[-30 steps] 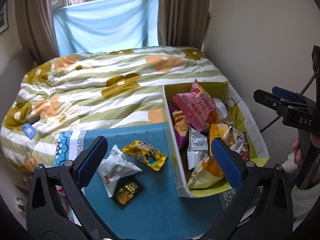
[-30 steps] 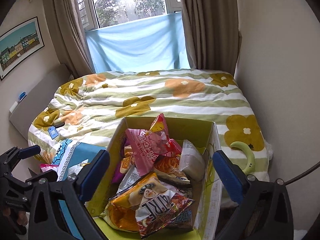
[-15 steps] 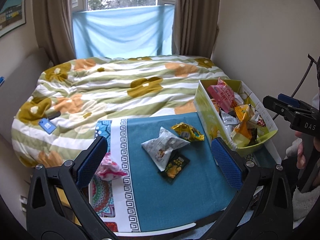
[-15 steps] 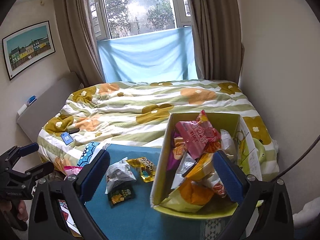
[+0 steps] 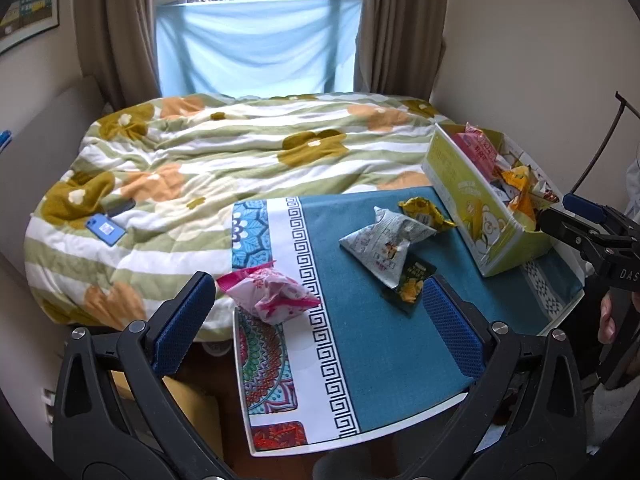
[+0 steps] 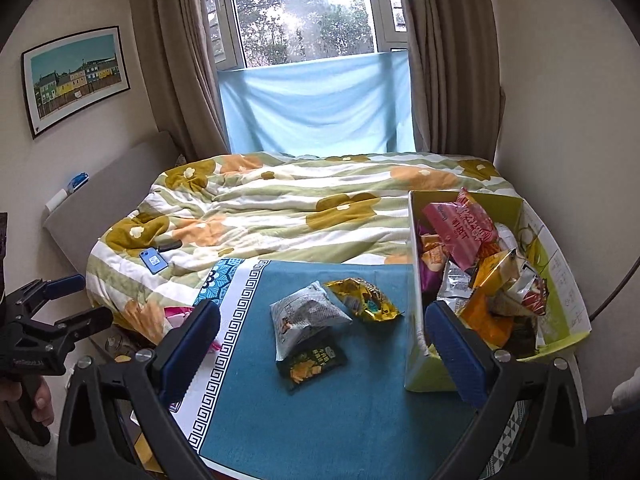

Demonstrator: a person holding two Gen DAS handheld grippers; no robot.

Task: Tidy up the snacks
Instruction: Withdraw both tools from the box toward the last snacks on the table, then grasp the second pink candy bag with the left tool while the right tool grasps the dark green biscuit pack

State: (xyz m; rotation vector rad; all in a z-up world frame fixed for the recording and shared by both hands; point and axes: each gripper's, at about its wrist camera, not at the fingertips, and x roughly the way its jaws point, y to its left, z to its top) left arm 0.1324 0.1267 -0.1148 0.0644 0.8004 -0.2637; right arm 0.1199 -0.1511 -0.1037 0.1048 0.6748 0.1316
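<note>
A yellow-green cardboard box (image 5: 472,196) (image 6: 416,364) stuffed with snack packets stands at the table's right end. Loose on the blue cloth lie a grey-white packet (image 5: 384,240) (image 6: 304,318), a gold packet (image 5: 424,212) (image 6: 362,300) and a small dark packet (image 5: 410,292) (image 6: 312,364). A pink packet (image 5: 268,296) (image 6: 176,314) sits at the table's left edge. My left gripper (image 5: 316,328) hangs open above the near left of the table, holding nothing. My right gripper (image 6: 320,348) is open too, empty, above the loose packets.
The small table (image 5: 360,360) carries a blue and patterned cloth. Behind it is a bed with a flowered quilt (image 5: 224,168), a blue phone (image 5: 106,230) lying on it. A wall runs along the right; curtains and a window are at the back.
Both grippers have pulled back and up from the box, and the views have widened. The whole table and the pink packet now show. Both stay open and empty.
</note>
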